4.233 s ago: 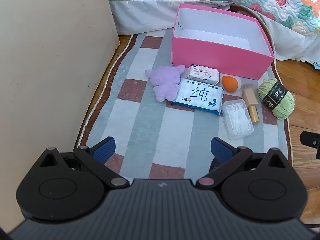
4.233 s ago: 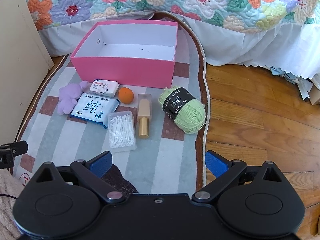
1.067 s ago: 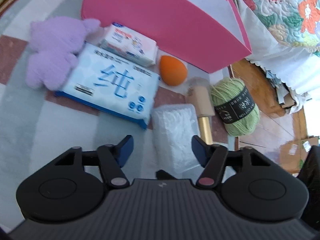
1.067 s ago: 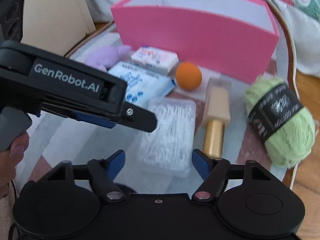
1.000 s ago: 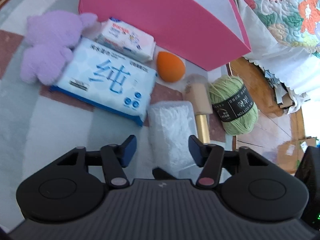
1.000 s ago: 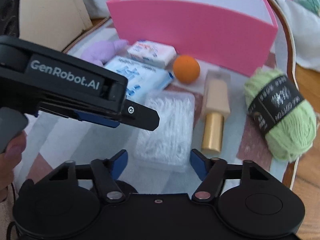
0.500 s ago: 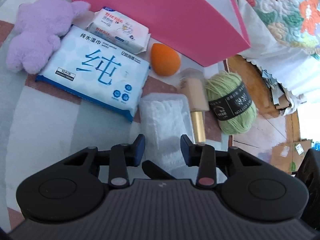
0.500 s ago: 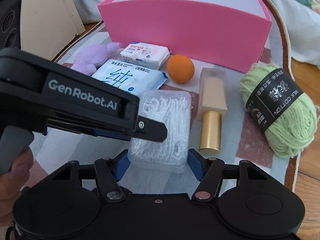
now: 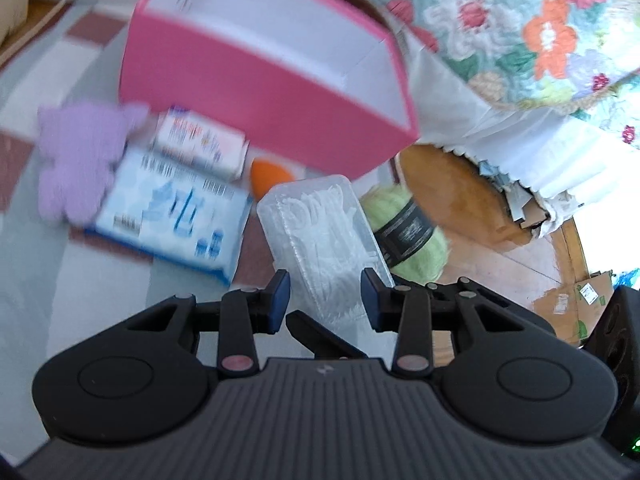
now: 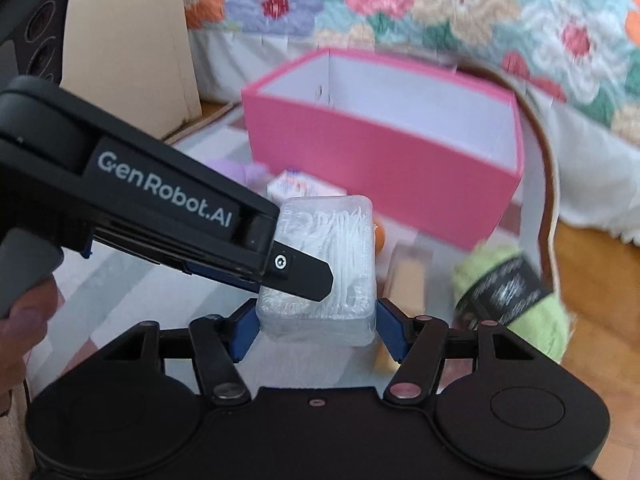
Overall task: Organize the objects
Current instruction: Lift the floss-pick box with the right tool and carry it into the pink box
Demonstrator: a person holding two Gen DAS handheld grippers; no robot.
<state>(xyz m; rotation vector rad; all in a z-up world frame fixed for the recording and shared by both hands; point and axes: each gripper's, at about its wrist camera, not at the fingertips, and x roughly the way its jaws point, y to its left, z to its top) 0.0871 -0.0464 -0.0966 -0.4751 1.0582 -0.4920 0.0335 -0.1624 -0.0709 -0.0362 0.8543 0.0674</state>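
Observation:
A clear plastic box of white floss picks (image 9: 320,232) (image 10: 324,264) is lifted off the rug, gripped by both grippers. My left gripper (image 9: 324,298) is shut on its sides, and my right gripper (image 10: 316,326) is shut on its near end. The left gripper's body (image 10: 132,216) crosses the right wrist view from the left. Behind stands the open, empty pink box (image 9: 256,92) (image 10: 380,160). On the rug lie a purple plush (image 9: 76,156), a blue wipes pack (image 9: 172,216), a small tissue pack (image 9: 200,144), an orange sponge (image 9: 266,174), a beige and gold bottle (image 10: 404,276) and green yarn (image 9: 408,232) (image 10: 516,300).
A striped rug (image 9: 48,264) lies on a wooden floor (image 9: 460,200). A bed with a floral quilt (image 10: 400,12) runs behind the pink box. A beige cabinet (image 10: 120,40) stands at the left. Cardboard scraps (image 9: 568,300) lie at the right.
Both grippers closed on the floss pick box and lifted it off the rug toward the pink box. The views have tilted up, showing more of the bed.

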